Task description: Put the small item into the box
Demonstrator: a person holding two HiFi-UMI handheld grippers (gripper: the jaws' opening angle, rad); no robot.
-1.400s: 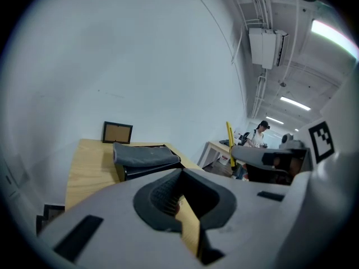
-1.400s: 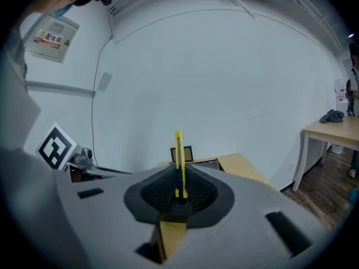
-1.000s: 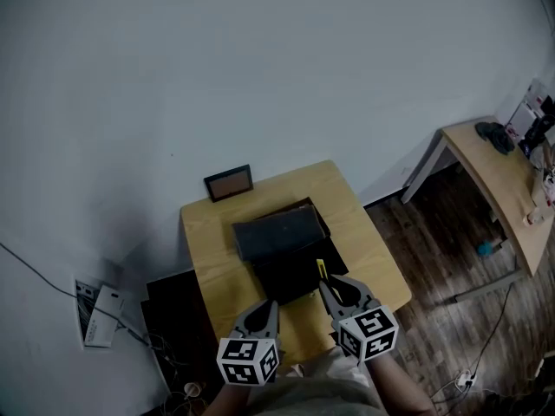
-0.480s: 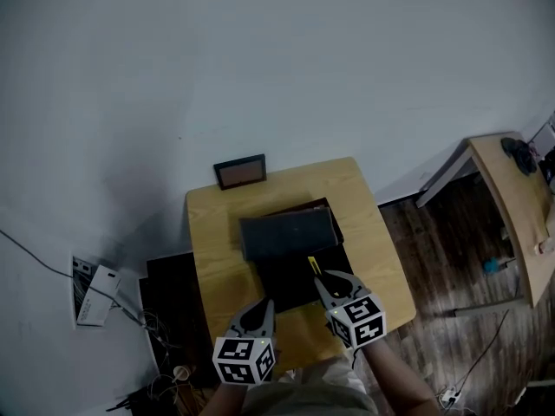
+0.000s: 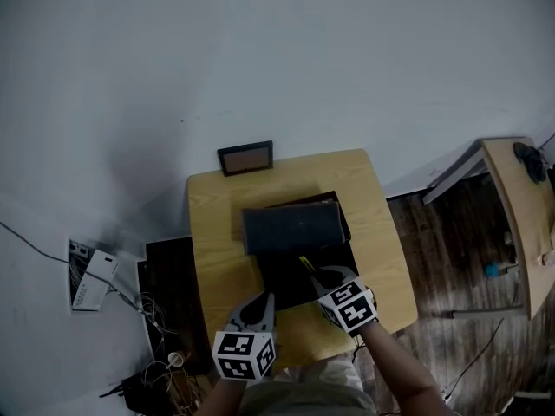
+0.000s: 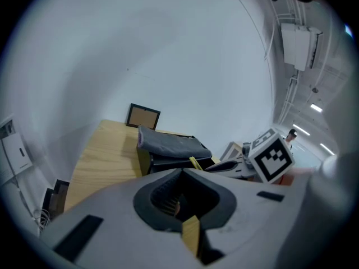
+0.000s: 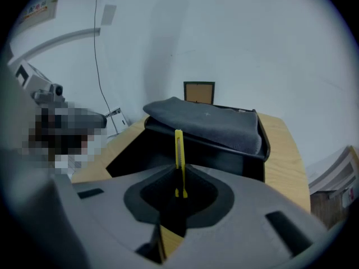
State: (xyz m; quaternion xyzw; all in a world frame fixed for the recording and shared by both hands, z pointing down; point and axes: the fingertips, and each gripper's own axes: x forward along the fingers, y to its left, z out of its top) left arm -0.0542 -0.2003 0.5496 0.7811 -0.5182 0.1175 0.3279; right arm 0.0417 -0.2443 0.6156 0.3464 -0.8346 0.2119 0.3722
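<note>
A black box [image 5: 270,286] lies open on the small wooden table [image 5: 212,224]; its grey-lined lid [image 5: 290,226] is folded back on the far side. My right gripper [image 5: 314,274] is shut on a thin yellow cutter-like item [image 5: 304,263], which pokes out over the box's near right part. In the right gripper view the yellow item [image 7: 179,153] stands upright between the jaws, in front of the box [image 7: 146,156] and lid [image 7: 207,122]. My left gripper [image 5: 267,298] is shut and holds nothing, at the box's near edge. The left gripper view shows the lid [image 6: 168,143] and yellow item [image 6: 195,163].
A small framed picture [image 5: 245,157] leans on the wall at the table's far edge. A dark cabinet [image 5: 165,276] and cables sit on the floor to the left, by a white device [image 5: 85,276]. Another wooden table [image 5: 520,198] stands at the right.
My right gripper has carried the yellow item a little left and forward over the open box. The left gripper has stayed about where it was. The head camera has shifted.
</note>
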